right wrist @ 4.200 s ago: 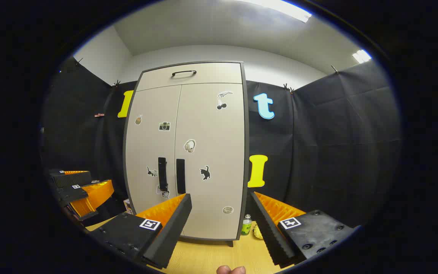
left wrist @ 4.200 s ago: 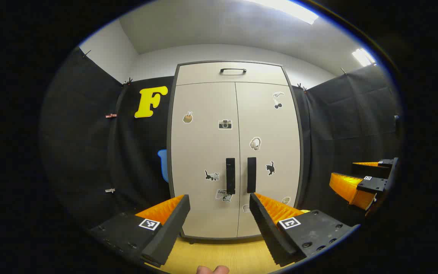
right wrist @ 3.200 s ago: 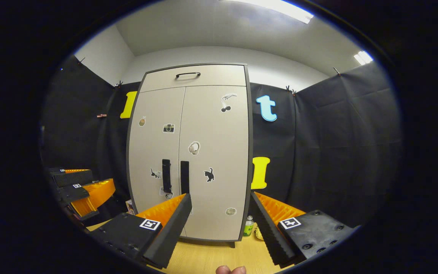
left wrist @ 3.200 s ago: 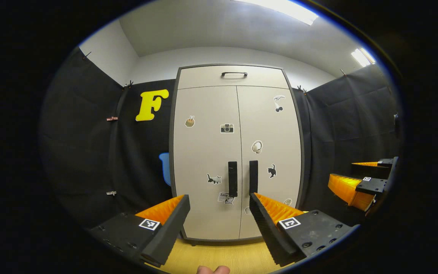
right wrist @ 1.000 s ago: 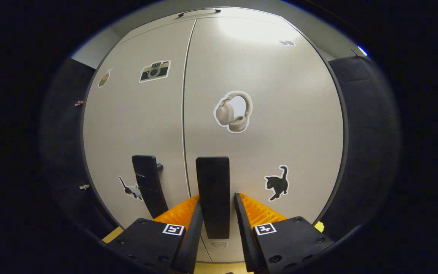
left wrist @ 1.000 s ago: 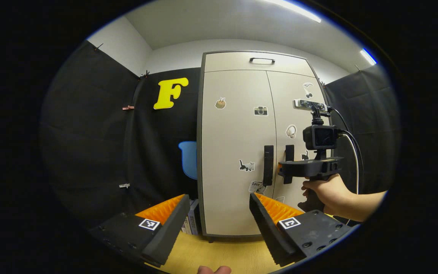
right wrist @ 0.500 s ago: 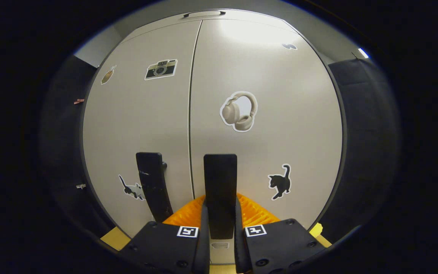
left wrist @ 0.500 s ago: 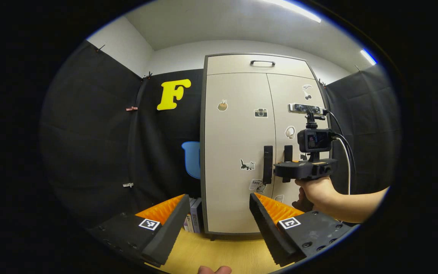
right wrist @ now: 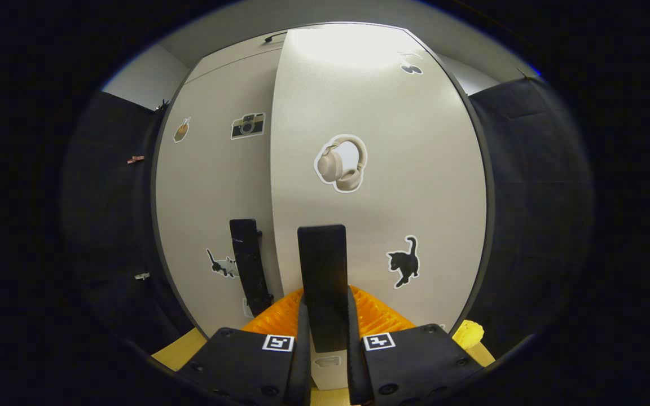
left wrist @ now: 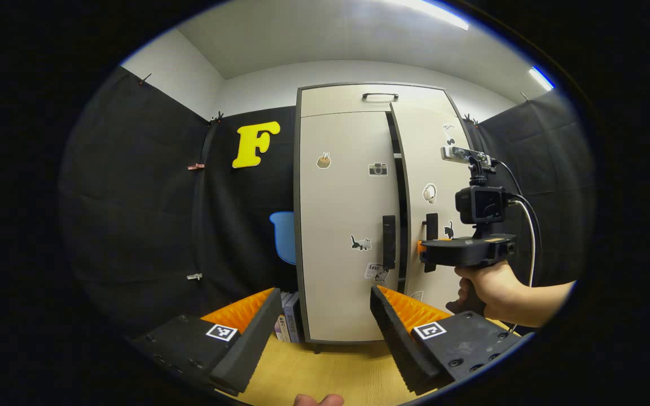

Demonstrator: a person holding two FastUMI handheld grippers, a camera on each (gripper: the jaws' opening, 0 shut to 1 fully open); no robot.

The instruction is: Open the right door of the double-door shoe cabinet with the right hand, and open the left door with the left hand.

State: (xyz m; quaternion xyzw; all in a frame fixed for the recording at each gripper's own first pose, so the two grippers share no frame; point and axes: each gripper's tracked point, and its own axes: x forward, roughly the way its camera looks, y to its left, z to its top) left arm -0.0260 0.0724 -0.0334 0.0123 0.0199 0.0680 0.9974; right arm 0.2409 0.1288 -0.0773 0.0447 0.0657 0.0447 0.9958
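Between our right gripper's (right wrist: 325, 332) fingers we are clamping the right handle (right wrist: 323, 282), both fingers pressing its sides. Around it, the right door (right wrist: 381, 186) is swinging out from the cabinet (left wrist: 308, 96), a dark gap showing along its inner edge in the left gripper view. Our hand (left wrist: 491, 287) is gripping that tool there. We are judging the first step as under way: the pull needs to follow the door's arc outward until it stands wide. Our left gripper (left wrist: 325, 332) is hanging back with fingers apart, the left handle (left wrist: 389, 241) well ahead and the left door (left wrist: 342, 225) shut. Half a second ago both doors were lying flush; now the right one is ajar.
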